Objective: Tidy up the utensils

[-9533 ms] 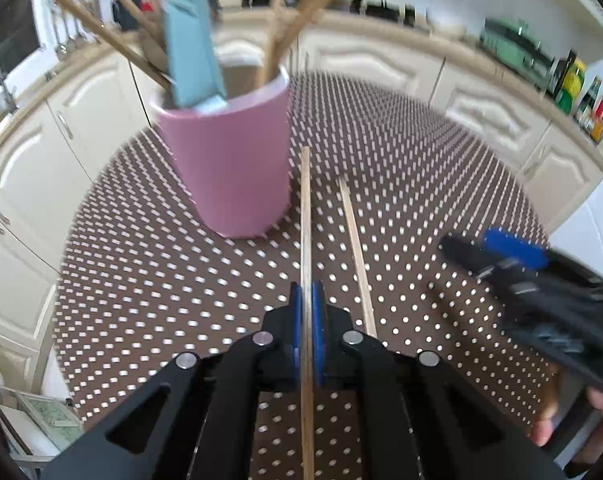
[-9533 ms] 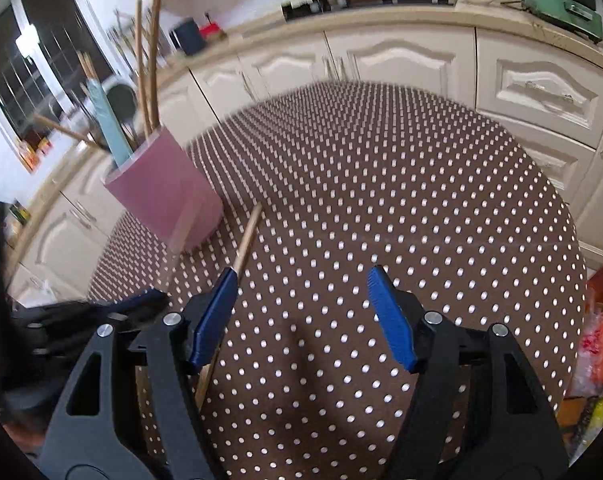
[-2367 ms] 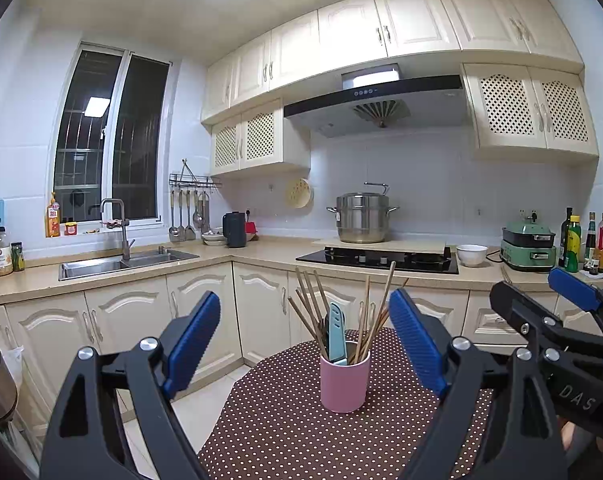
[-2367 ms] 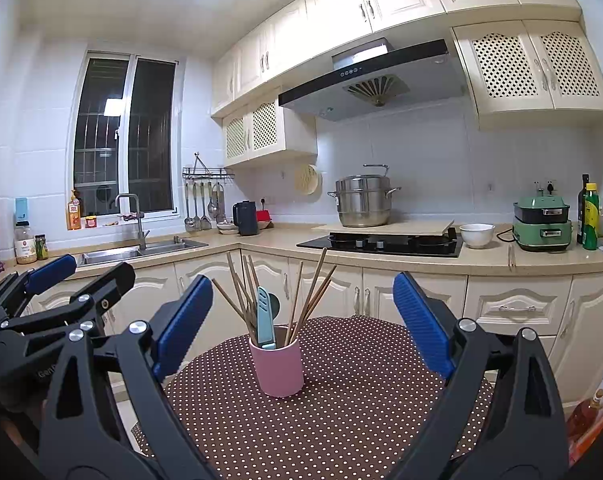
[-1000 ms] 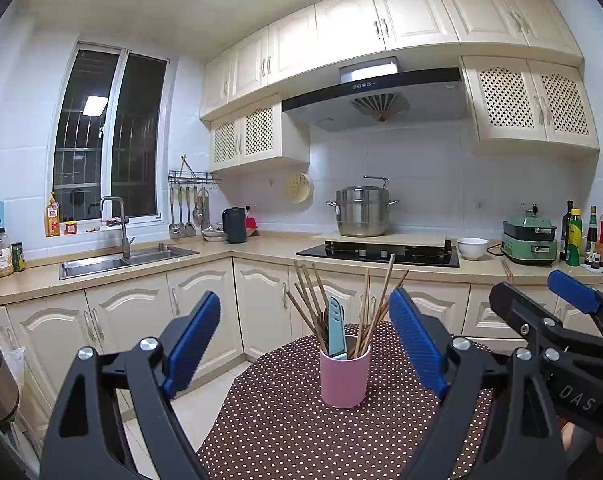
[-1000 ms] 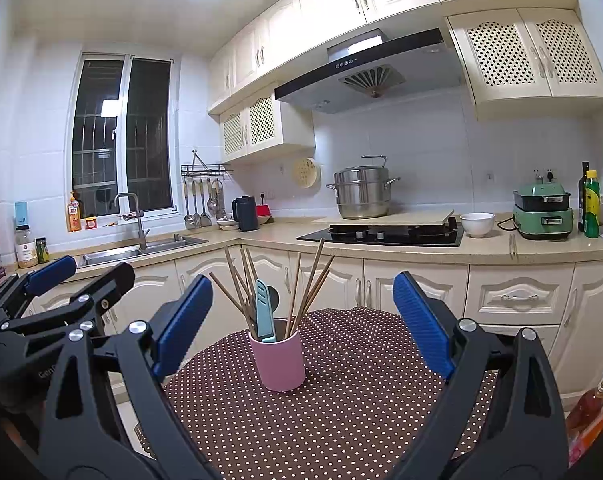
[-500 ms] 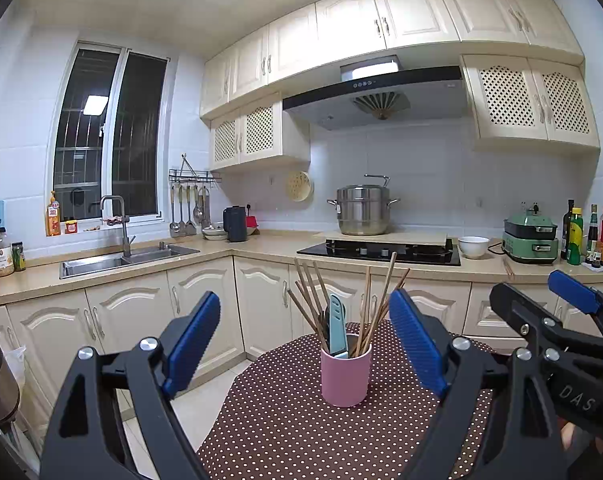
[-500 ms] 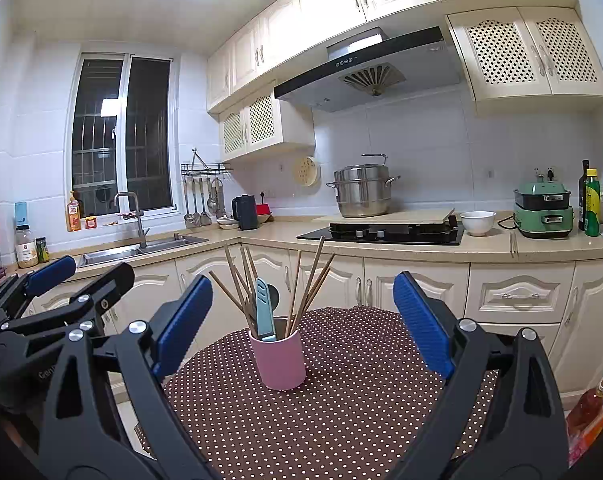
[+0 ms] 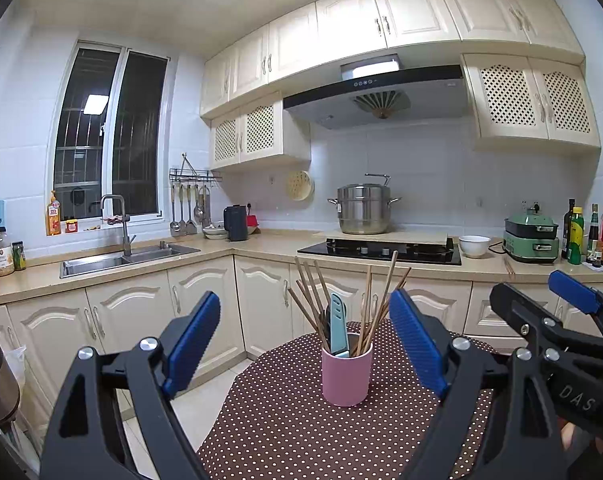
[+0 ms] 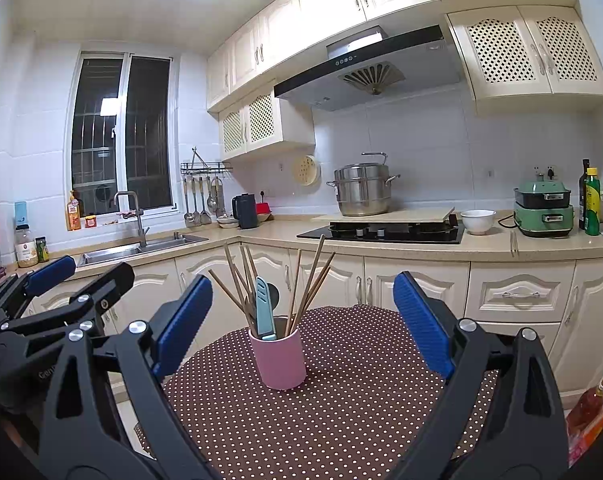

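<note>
Standing upright on the dotted desk [image 9: 285, 420], the pink cup [image 9: 346, 374] holds wooden chopsticks [image 9: 367, 304] and a teal-handled utensil [image 9: 338, 326], all leaning out of its rim. The left hand-held gripper [image 9: 305, 344] hangs raised, well back from the cup, its blue pads spread wide with nothing between them; the cup appears in the gap, farther off. The right hand-held gripper [image 10: 301, 326] is likewise spread wide and empty, the cup [image 10: 282, 360] lying ahead of it, slightly left of centre.

Chopstick [image 9: 366, 312] tips inside pink cup [image 9: 346, 376]
</note>
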The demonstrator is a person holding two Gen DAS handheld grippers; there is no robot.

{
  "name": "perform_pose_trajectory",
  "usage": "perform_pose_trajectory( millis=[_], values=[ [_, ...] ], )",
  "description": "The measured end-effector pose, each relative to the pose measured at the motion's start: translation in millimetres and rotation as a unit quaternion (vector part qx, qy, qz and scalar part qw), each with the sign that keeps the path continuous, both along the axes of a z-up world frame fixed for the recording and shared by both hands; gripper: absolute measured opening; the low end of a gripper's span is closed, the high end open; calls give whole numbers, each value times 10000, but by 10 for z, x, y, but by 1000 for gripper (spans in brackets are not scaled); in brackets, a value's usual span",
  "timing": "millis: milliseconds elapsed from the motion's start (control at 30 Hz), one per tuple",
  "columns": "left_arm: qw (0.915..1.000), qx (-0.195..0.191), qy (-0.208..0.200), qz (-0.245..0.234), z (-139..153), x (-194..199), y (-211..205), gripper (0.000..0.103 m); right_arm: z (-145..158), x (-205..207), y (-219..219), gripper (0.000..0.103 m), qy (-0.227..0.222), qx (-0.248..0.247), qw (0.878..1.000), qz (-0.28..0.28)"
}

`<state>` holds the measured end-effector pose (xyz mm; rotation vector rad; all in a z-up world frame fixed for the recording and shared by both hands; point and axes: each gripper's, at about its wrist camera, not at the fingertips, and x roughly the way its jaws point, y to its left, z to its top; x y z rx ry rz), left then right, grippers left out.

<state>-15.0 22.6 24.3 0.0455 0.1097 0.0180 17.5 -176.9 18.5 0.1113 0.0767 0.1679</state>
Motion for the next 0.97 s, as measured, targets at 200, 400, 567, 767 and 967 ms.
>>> perform_pose_trajectory(
  millis=[200,400,567,767,967],
  values=[
    [10000,0,-3,0,-7,0,13,85,-10,-3,4,90,0,9,10000,2],
    [10000,-2,2,1,-6,10,20,85,-9,2,5,90,4,10,10000,2],
    [10000,2,14,4,-5,14,21,85,-14,3,6,90,19,15,10000,9],
    [10000,20,73,16,-38,62,40,85,-54,90,6,90,103,49,9999,37],
    [9996,-13,267,-12,-121,199,79,85,-125,225,-7,91,275,72,9996,80]
  ],
)
